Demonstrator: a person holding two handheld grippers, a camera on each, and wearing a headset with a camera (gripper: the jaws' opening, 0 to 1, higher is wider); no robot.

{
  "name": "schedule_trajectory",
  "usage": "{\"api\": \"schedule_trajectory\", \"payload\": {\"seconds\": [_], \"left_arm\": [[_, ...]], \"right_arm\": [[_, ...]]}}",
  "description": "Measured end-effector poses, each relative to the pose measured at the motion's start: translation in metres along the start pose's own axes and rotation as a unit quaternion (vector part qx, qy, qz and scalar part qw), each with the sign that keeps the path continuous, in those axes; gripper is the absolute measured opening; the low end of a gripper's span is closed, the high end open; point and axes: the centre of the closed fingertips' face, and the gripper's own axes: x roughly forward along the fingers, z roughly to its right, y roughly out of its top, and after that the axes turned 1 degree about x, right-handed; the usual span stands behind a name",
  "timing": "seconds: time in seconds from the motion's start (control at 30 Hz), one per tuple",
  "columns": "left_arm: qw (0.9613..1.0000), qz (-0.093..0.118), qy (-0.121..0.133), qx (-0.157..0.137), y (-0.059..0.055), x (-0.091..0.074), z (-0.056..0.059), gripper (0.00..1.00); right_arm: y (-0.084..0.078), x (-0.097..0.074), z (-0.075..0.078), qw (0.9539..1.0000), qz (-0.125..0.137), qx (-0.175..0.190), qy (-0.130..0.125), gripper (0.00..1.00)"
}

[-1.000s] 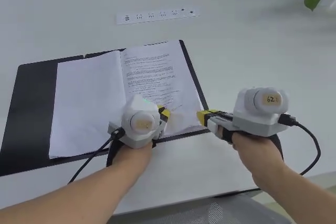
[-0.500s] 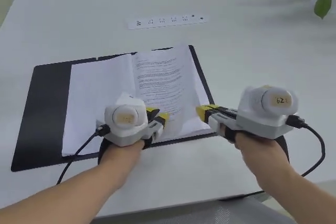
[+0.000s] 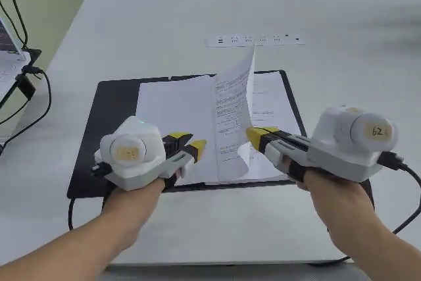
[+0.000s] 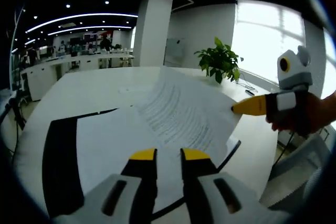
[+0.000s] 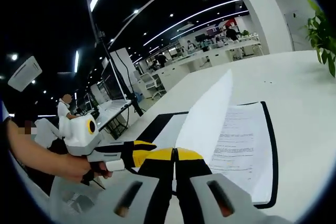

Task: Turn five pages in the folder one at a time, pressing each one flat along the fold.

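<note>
A black folder (image 3: 112, 136) lies open on the white table, with white sheets on both sides. One printed page (image 3: 233, 110) stands nearly upright over the fold. My right gripper (image 3: 253, 137) is shut on its lower outer edge, and in the right gripper view the page (image 5: 210, 114) rises straight from the closed fingertips (image 5: 175, 153). My left gripper (image 3: 187, 143) hovers over the left-hand sheet near the folder's front edge, just left of the raised page. Its jaws (image 4: 168, 155) are slightly apart with nothing between them. The right gripper (image 4: 241, 107) touches the page (image 4: 178, 114) at its edge.
A white power strip (image 3: 256, 40) lies on the table behind the folder. A laptop with cables (image 3: 13, 51) sits off the table's left side. A potted plant (image 4: 220, 61) stands at the far side. The table's front edge is just behind my hands.
The right-hand page, flat one second ago, has been lifted upright by my right gripper. My left gripper has drawn back to the left, off the printed page. The head camera has shifted too.
</note>
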Motion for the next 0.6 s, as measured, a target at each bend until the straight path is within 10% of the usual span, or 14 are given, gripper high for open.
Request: {"api": "schedule_trajectory", "payload": {"seconds": [0.6], "left_arm": [[0.9986,0.020,0.045,-0.020,-0.006,-0.068,-0.051,0.16]], "right_arm": [[-0.019,0.061,-0.065,0.9981,-0.034,-0.004,0.051,0.00]]}}
